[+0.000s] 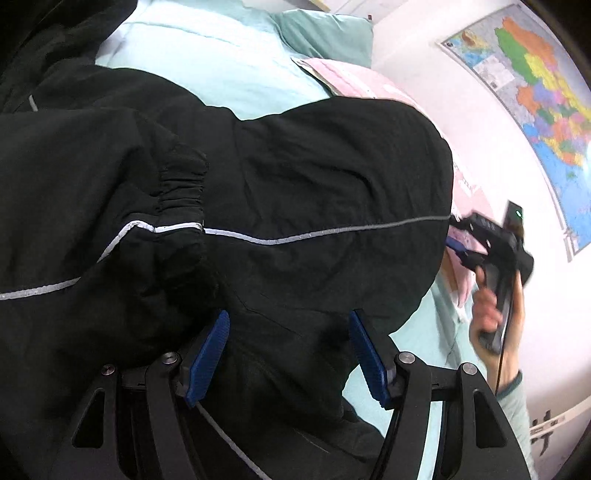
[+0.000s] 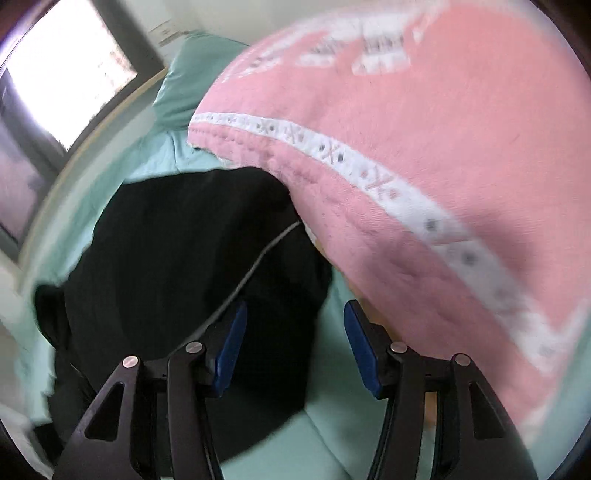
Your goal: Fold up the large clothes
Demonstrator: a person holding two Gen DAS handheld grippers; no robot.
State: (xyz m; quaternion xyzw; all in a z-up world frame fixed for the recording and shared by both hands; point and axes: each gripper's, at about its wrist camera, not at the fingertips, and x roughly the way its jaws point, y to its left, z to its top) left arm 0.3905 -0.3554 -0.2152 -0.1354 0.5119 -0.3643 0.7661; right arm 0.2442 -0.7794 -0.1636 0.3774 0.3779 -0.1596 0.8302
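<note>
On mint bed (image 1: 236,70): black jacket (image 1: 295,166); both tongs (image 1: 288,354) (image 2: 295,347) gape, empty.

Black nylon jacket with grey piping (image 1: 295,192) spread on mint-green bedsheet (image 1: 229,62), pink patterned fleece blanket (image 2: 424,147) overlapping its far edge, green pillow (image 1: 328,33) behind

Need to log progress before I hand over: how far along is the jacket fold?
Done: a sleeve with its elastic cuff already lies across the black jacket on the green bed sheet. In hand: nothing; the left gripper and right gripper both stand open over it. Left: the body looks bunched, not a flat bundle, and the pink blanket crowds its edge.
</note>
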